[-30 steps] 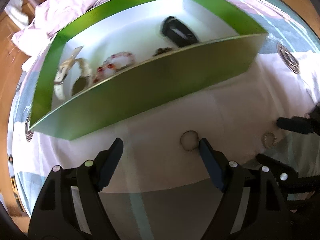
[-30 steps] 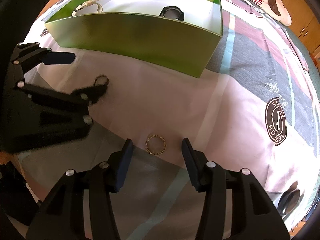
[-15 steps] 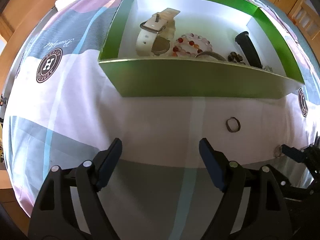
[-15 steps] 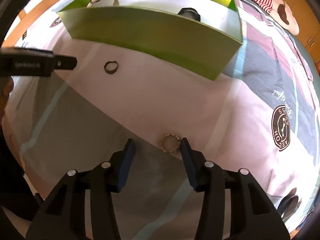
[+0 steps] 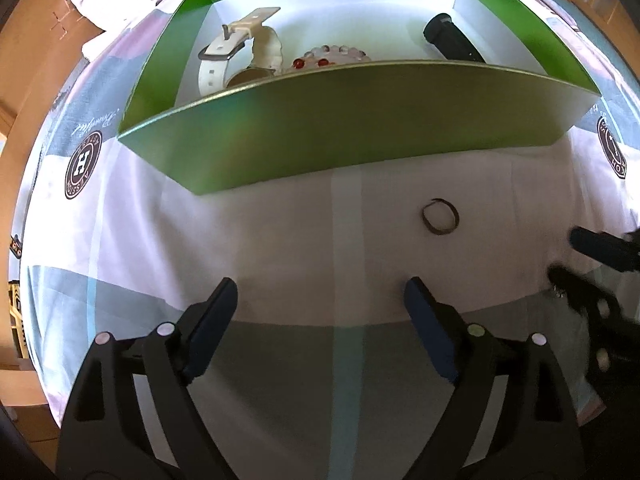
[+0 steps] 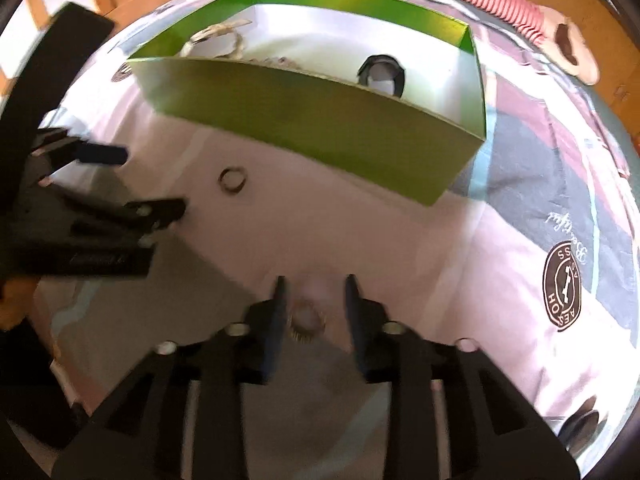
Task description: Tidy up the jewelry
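A small beaded ring [image 6: 306,320] lay on the bedspread [image 6: 500,248] low in the right wrist view, between the fingers of the right tool [image 6: 314,286], close against the left one. That tool's jaws had just been narrowing around it, yet blur kept me from telling whether the pads pressed on it. A darker plain ring [image 5: 440,216] lay on the pale cloth right of centre in the left wrist view, above and a little right of the right fingertip of the left tool [image 5: 320,292], outside its jaws. The left tool stood wide, its jaws having just opened further, with only cloth between them. Beyond both rings, across the upper part of each view, sat the green box [image 5: 360,128], holding a cream watch [image 5: 236,60], a red-and-white bead bracelet [image 5: 328,58] and a black band [image 5: 454,42].
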The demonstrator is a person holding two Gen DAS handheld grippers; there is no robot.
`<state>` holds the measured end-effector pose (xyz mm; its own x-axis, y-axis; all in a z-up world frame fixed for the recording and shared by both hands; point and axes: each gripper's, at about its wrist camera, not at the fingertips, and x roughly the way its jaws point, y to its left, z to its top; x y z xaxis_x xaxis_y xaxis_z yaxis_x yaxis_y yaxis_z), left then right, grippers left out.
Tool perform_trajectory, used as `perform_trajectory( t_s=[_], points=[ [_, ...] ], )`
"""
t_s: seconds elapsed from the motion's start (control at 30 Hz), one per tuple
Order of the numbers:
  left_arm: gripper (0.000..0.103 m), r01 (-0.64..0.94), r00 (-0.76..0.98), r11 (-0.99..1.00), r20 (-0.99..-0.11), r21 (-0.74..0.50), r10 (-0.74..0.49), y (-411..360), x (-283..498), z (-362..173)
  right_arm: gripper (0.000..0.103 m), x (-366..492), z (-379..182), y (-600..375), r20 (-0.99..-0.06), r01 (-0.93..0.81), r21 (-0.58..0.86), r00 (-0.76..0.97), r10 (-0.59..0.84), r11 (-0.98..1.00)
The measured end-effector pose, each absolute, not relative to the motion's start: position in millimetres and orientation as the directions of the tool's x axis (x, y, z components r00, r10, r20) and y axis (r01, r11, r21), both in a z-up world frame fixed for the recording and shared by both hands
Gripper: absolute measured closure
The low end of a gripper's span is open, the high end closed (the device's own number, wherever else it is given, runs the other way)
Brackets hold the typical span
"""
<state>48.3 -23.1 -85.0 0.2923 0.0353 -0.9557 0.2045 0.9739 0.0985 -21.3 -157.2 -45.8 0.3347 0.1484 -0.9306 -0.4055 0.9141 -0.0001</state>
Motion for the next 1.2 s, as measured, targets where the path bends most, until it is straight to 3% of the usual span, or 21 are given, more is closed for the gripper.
perform_trajectory(
  t_s=[0.07, 0.1, 0.13, 0.4, 0.5, 0.6, 0.67, 0.73, 0.83, 1.1, 1.13, 1.2],
  points=[
    [0.013, 0.192, 0.282, 0.977, -0.959, 0.089, 0.032, -21, 50, -85, 0.068, -28, -47, -156, -0.939, -0.435, -0.038, 0.325, 0.117, 0.899],
    [0.012, 0.183, 0.273, 0.98, -0.962, 0.079, 0.026, -21, 53, -88, 0.074, -29, -48, -155, -0.942, -0.442, -0.049, 0.318, 0.105, 0.896],
    [0.012, 0.175, 0.266, 0.982, -0.964, 0.07, 0.021, -19, 53, -89, 0.086, -30, -54, -152, -0.95, -0.453, -0.057, 0.299, 0.091, 0.89],
    [0.011, 0.176, 0.285, 0.98, -0.958, 0.089, 0.036, -20, 54, -88, 0.089, -13, -56, -144, -0.928, -0.388, -0.029, 0.352, 0.119, 0.921],
    [0.011, 0.204, 0.294, 0.977, -0.956, 0.053, -0.01, -32, 44, -82, 0.089, -4, -54, -153, -0.916, -0.33, -0.021, 0.384, 0.114, 0.944],
    [0.011, 0.252, 0.313, 0.968, -0.947, 0.009, -0.073, -42, 40, -74, 0.082, 4, -52, -167, -0.922, -0.279, 0.007, 0.371, 0.114, 0.96],
    [0.012, 0.284, 0.339, 0.959, -0.936, 0.013, -0.088, -54, 33, -69, 0.066, 3, -47, -176, -0.922, -0.253, 0.024, 0.368, 0.119, 0.967],
    [0.025, 0.308, 0.382, 0.951, -0.92, 0.037, -0.088, -64, 29, -66, 0.061, 7, -45, -183, -0.919, -0.241, 0.015, 0.38, 0.108, 0.97],
    [0.03, 0.336, 0.37, 0.942, -0.921, 0.007, -0.125, -74, 34, -71, 0.061, 5, -44, -202, -0.922, -0.221, 0.005, 0.376, 0.09, 0.975],
    [0.03, 0.297, 0.378, 0.954, -0.911, -0.05, -0.166, -75, 49, -83, 0.061, 10, -62, -198, -0.934, -0.234, -0.018, 0.351, 0.067, 0.972],
    [0.032, 0.289, 0.39, 0.957, -0.908, -0.033, -0.15, -75, 50, -83, 0.061, 11, -62, -198, -0.934, -0.234, -0.016, 0.351, 0.069, 0.972],
    [0.047, 0.265, 0.414, 0.964, -0.903, -0.005, -0.119, -62, 56, -81, 0.061, 15, -65, -195, -0.933, -0.233, 0.0, 0.35, 0.084, 0.972]
  ],
)
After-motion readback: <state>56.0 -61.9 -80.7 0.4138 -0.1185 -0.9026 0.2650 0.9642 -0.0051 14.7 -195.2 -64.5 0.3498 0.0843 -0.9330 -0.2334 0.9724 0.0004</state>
